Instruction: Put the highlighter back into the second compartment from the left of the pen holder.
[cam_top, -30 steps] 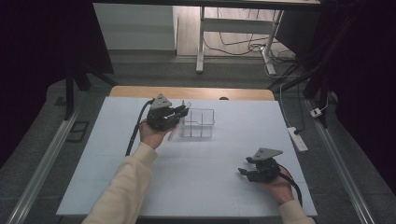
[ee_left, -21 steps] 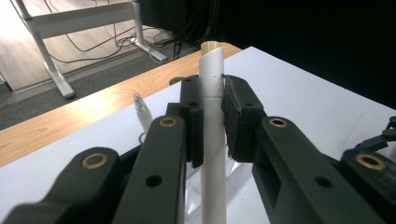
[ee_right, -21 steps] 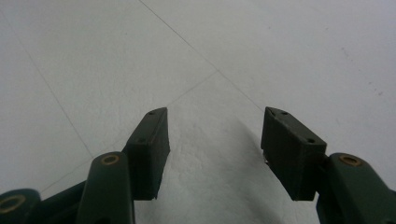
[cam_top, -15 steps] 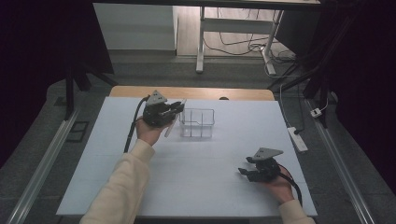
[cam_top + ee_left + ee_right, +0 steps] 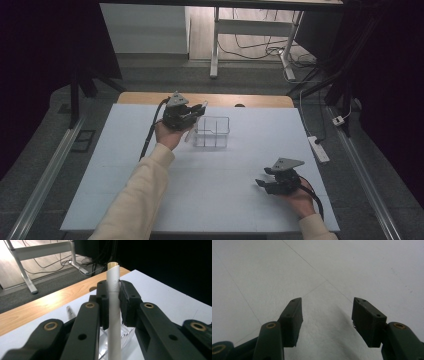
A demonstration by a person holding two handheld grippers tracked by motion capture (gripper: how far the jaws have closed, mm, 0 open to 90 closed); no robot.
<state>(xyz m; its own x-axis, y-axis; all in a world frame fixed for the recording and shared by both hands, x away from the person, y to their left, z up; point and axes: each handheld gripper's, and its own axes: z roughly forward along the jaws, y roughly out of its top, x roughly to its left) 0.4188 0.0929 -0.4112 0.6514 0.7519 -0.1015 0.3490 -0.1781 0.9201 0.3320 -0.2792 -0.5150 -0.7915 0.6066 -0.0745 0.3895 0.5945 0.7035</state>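
My left gripper hovers at the far left of the white table, just left of a clear plastic box. It is shut on a thin white paper-wrapped stick, which stands upright between the jaws with a tan tip on top. The stick's lower end hangs below the hand beside the box. Under the left gripper part of the clear box is visible. My right gripper rests low at the front right. The right gripper is open over bare white surface, with nothing between its jaws.
A wooden strip borders the table's far edge. A white power strip lies on the floor off the right side. A white desk frame and cables stand beyond. Another thin white tip peeks out left of my left jaw.
My left gripper has shifted slightly by the box's left side, still holding the stick. The right gripper has stayed in place.
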